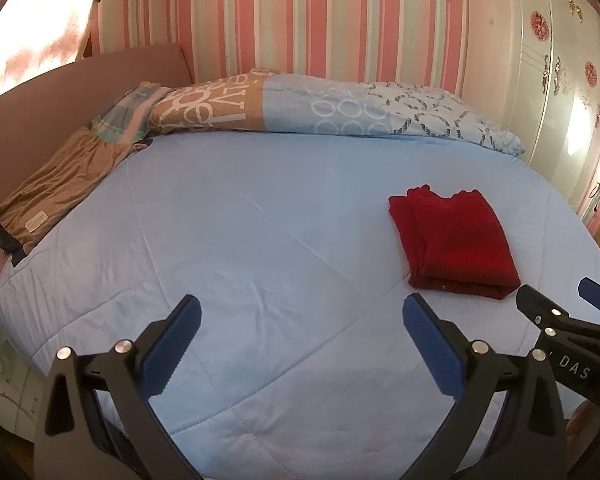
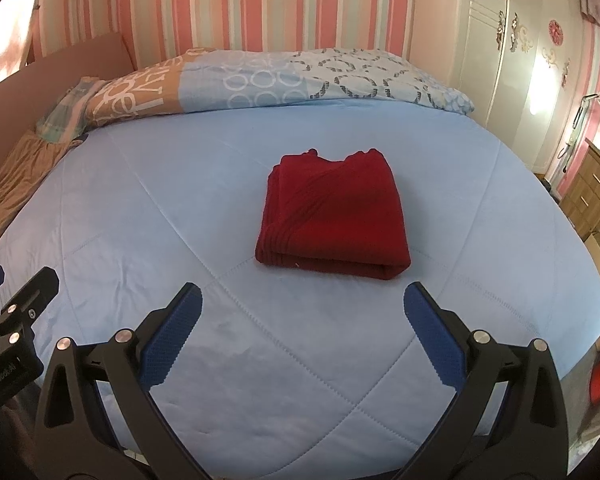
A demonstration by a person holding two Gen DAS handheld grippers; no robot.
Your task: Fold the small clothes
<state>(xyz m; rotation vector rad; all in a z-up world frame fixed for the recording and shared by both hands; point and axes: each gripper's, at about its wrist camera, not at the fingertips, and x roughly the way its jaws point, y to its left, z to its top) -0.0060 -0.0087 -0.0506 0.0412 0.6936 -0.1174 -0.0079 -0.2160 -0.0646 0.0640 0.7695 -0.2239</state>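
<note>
1. We locate the red garment [image 2: 334, 216] on the light blue bed cover [image 2: 140, 208], already folded into a compact, roughly square bundle several layers thick.
2. We note that both tools are empty. The right tool [image 2: 302, 332] has its jaws spread wide with only bed cover between the blue pads. The left tool [image 1: 302, 340] is likewise spread wide and holds nothing.
3. We establish the governing relation: the garment lies directly ahead of the right tool, centred between its jaws and a short way beyond their tips, not touching them. From the left tool, the same garment [image 1: 454, 244] lies ahead and well off to the right.
4. We therefore judge the right tool the nearer one, and the one aligned for any further contact with the bundle.
5. We read the orientation as follows: the thick folded edge faces the tools and runs left to right; the loose ends point away, toward the patterned pillows [image 2: 284, 76] at the head of the bed.
6. We judge this fold essentially complete; what remains is likely a release check or moving to another item, such as the brown cloth [image 1: 56, 196] at the left bed edge.
</note>
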